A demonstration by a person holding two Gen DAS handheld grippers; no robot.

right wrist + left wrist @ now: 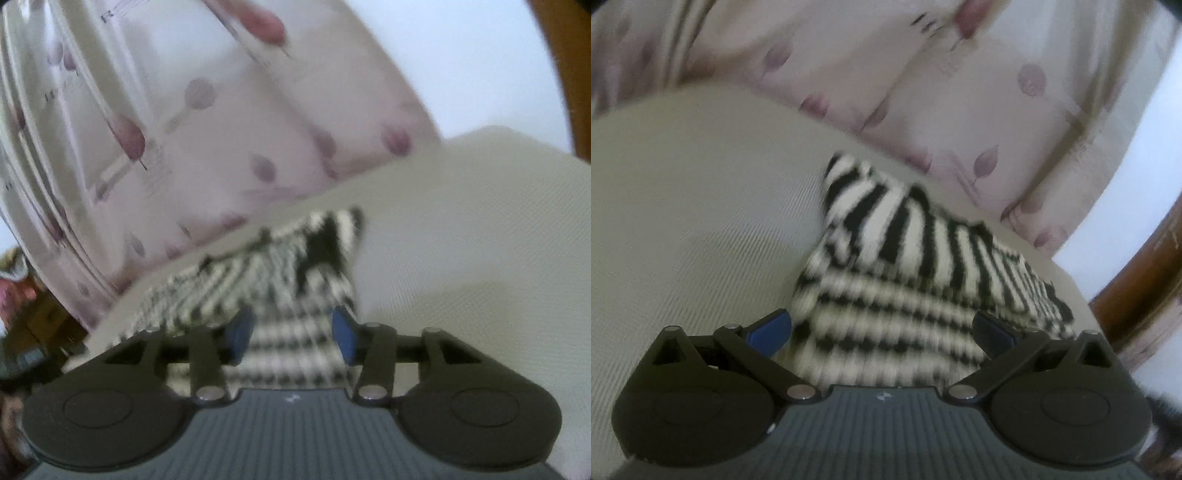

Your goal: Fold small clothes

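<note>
Between the left tongs' (881, 330) spread blue pads (772, 328) lies the near edge of the knit (905, 258); jaws wide apart, nothing pinched, pads flanking the cloth, contact unclear through blur.

Right tongs (293, 334): jaws part open, narrower than the left, blue pads (240, 334) astride a strip of the same knit (280, 295). Cloth sits between them but a gap shows; not clamped, as far as the blurred frame allows.

Knit: black-and-white striped, small, resting on a cream ribbed cushion (683, 221). Beyond it, a pink floral sheet (960, 92) hangs or drapes behind. Wood frame (1137, 288) at the far right of the left view.

Progress, judged: at least one fold looks made. Upper layer carries stripes running away from the left camera, lower layer stripes running across, so one part is laid over another at a right angle. Bundle is lumpy, corner peaked at the far left, not yet flat or squared. Remaining: likely another fold and smoothing.

Orientation: in the left view the long axis runs from the peaked corner at far left down toward near right, along the cushion's back edge. Which end is neck or hem cannot be told.
</note>
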